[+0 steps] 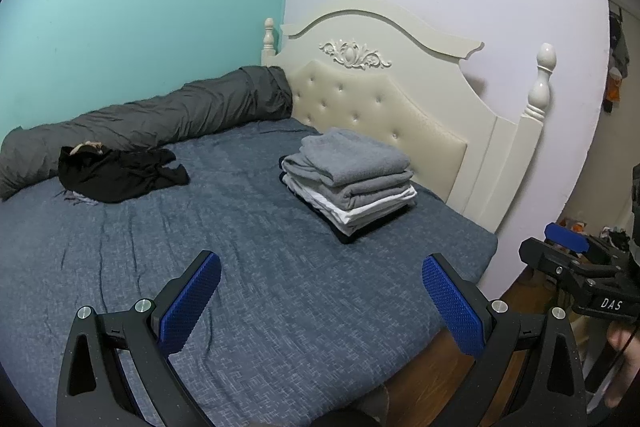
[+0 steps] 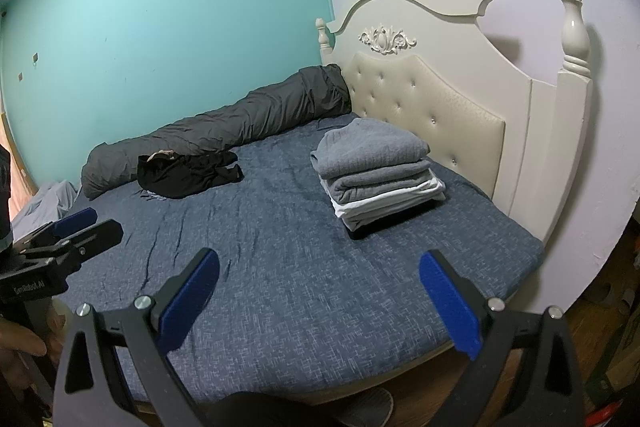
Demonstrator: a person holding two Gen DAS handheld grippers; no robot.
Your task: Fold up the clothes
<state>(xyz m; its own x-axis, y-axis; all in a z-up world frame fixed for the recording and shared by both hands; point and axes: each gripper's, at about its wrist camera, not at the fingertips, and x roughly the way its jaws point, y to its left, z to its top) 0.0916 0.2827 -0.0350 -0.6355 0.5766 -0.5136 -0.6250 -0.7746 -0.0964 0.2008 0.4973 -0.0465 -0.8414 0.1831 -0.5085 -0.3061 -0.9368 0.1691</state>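
A neat stack of folded grey and white clothes (image 1: 349, 179) (image 2: 378, 169) rests on the blue bed (image 1: 260, 267) (image 2: 300, 267) near the headboard. A crumpled black garment (image 1: 120, 173) (image 2: 188, 173) lies unfolded at the far left of the bed, by the rolled grey duvet. My left gripper (image 1: 322, 287) hovers over the bed's near edge, open and empty. My right gripper (image 2: 318, 285) hovers likewise, open and empty. Each gripper shows at the edge of the other's view: the right gripper (image 1: 568, 247) and the left gripper (image 2: 76, 223).
A rolled dark grey duvet (image 1: 160, 119) (image 2: 224, 123) runs along the teal wall. The cream headboard (image 1: 400, 99) (image 2: 440, 99) stands behind the stack. Wooden floor (image 1: 516, 299) and clutter lie to the right of the bed. A hand (image 2: 20, 343) holds the left gripper.
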